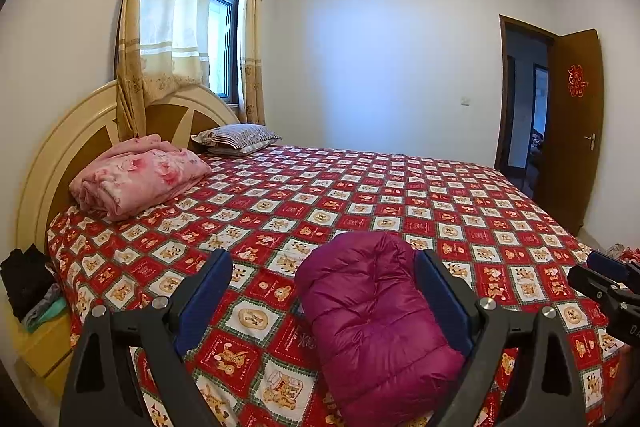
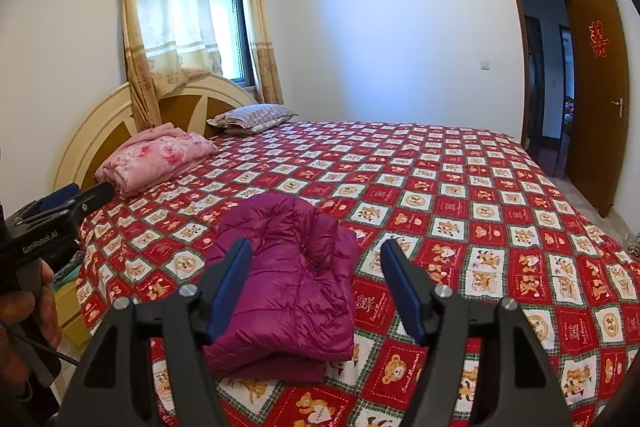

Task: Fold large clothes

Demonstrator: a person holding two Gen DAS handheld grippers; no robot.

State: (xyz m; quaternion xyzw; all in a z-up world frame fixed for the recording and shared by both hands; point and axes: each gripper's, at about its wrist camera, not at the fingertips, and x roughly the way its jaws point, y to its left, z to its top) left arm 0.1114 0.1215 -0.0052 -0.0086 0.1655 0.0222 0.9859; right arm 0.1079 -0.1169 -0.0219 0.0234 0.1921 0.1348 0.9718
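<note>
A magenta puffer jacket (image 1: 372, 315) (image 2: 296, 279) lies folded into a compact bundle near the front edge of the bed (image 1: 360, 187). My left gripper (image 1: 323, 255) hovers over it with its jaws wide apart; the pads touch nothing. The right gripper (image 2: 317, 243) also stands open, raised above the jacket's right side, nothing between its fingers. Each gripper shows in the other's view: the right one (image 1: 608, 275) at the right edge, the left one (image 2: 80, 199) at the left edge, held by a person's hand (image 2: 28, 315).
The bed carries a red sheet with bear-pattern checks (image 2: 480, 207). A folded pink quilt (image 1: 140, 179) and a striped pillow (image 1: 236, 139) lie by the headboard. Dark clothes (image 1: 28, 283) sit on a nightstand at the left. An open brown door (image 1: 572, 131) is at the right.
</note>
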